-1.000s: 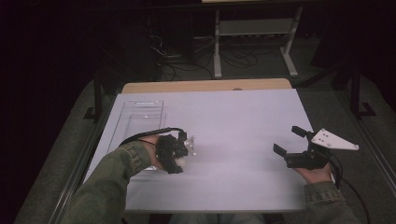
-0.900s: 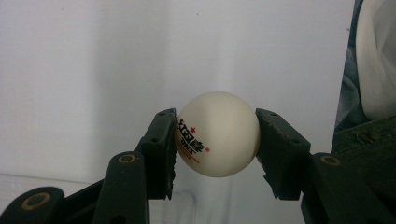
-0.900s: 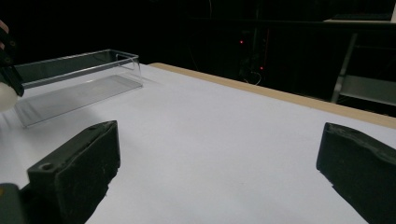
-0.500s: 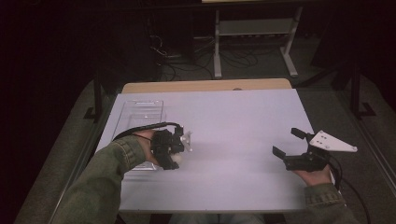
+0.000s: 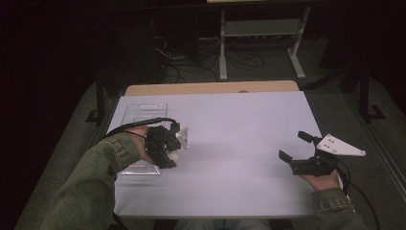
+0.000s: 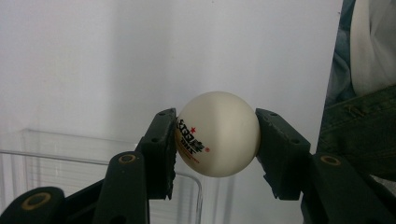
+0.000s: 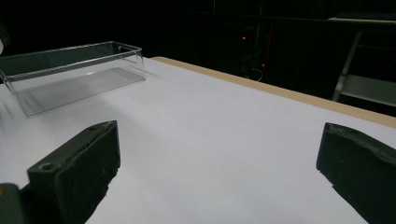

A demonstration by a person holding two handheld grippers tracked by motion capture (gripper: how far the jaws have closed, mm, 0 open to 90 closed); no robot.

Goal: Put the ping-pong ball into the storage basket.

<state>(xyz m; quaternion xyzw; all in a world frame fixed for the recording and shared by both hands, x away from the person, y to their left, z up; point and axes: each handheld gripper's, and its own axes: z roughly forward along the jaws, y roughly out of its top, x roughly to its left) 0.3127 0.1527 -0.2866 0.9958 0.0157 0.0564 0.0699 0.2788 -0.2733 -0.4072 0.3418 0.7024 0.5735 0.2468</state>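
White counter (image 5: pixel 230 124), clear tray (image 5: pixel 141 114) at its left edge. Left tool (image 5: pixel 165 148) clamped on the ping-pong ball (image 6: pixel 218 134), held above the tray's near end, likely for a drop-in. Right tool (image 5: pixel 299 151) idle, jaws apart.

One white ball (image 6: pixel 217 134); one clear tray (image 5: pixel 142 111); two grippers: left (image 5: pixel 168 146), right (image 5: pixel 293 146).

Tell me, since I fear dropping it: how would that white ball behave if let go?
Round and smooth, the ball would probably roll across the flat table. It looks hollow and light, likely bouncing. The left claw pinches only its sides, so slipping seems possible.
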